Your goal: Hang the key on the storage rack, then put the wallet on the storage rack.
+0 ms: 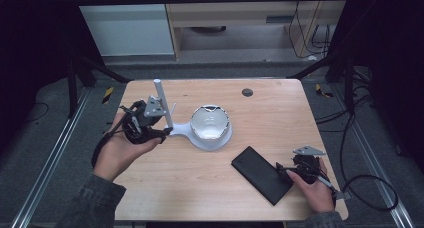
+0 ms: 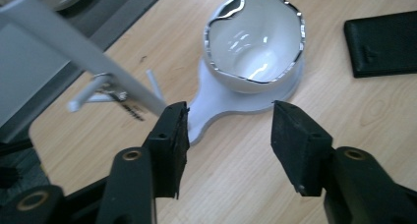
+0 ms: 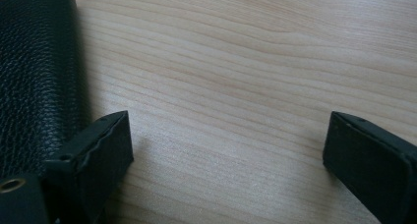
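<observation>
Wooden table (image 1: 280, 113) on grey floor (image 1: 50, 138) — dark surroundings.

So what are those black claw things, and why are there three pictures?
A person sits at a wooden table and holds a squeeze tool, called a gripper, in each hand. The left gripper and the right gripper each end in two black jaws. One picture comes from a camera up high that looks down on the table. The other two come from little cameras that ride on the grippers, so you see the jaws up close. On the table stands a white stand with a tall post and a shiny white bowl on it. A flat black case lies near the right gripper. Both grippers are open and hold nothing.
</observation>
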A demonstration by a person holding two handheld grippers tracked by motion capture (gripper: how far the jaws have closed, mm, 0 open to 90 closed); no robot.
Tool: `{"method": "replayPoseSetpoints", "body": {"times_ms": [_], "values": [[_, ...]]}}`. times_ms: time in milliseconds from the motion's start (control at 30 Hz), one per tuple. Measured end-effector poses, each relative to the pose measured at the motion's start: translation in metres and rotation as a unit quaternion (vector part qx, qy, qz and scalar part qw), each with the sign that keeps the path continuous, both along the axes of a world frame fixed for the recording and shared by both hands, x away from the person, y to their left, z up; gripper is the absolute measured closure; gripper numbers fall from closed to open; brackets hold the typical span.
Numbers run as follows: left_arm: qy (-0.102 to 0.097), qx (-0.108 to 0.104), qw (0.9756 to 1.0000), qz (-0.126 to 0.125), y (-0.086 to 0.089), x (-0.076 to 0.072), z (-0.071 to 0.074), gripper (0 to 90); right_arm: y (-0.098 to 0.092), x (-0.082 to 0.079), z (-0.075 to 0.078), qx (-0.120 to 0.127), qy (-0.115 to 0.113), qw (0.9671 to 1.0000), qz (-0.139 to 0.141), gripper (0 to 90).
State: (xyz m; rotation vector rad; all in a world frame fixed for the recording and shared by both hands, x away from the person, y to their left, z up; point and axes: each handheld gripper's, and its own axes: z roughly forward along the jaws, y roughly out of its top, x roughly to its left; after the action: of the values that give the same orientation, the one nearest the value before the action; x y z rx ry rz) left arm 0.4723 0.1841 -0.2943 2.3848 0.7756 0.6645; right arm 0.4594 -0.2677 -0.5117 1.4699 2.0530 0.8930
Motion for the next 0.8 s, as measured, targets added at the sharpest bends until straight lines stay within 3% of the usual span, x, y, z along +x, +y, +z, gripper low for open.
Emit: {"method": "replayPoseSetpoints", "body": {"times_ms": [333, 567, 800], "values": [[0.033, -0.007, 0.9986, -0.039, -0.041, -0.005, -0.040, 42.9, 0.000, -0.003, 0.011, 0.004, -0.030, 0.9995, 0.001, 8.5], [0.042, -0.032, 0.9964, -0.066, -0.061, -0.015, -0.063, 59.2, -0.001, -0.005, 0.016, 0.003, -0.048, 0.9988, 0.000, 13.0], [0.077, -0.051, 0.9921, -0.085, -0.086, -0.011, -0.102, 72.1, 0.002, -0.008, 0.021, 0.003, -0.061, 0.9981, 0.006, 17.3]]}}
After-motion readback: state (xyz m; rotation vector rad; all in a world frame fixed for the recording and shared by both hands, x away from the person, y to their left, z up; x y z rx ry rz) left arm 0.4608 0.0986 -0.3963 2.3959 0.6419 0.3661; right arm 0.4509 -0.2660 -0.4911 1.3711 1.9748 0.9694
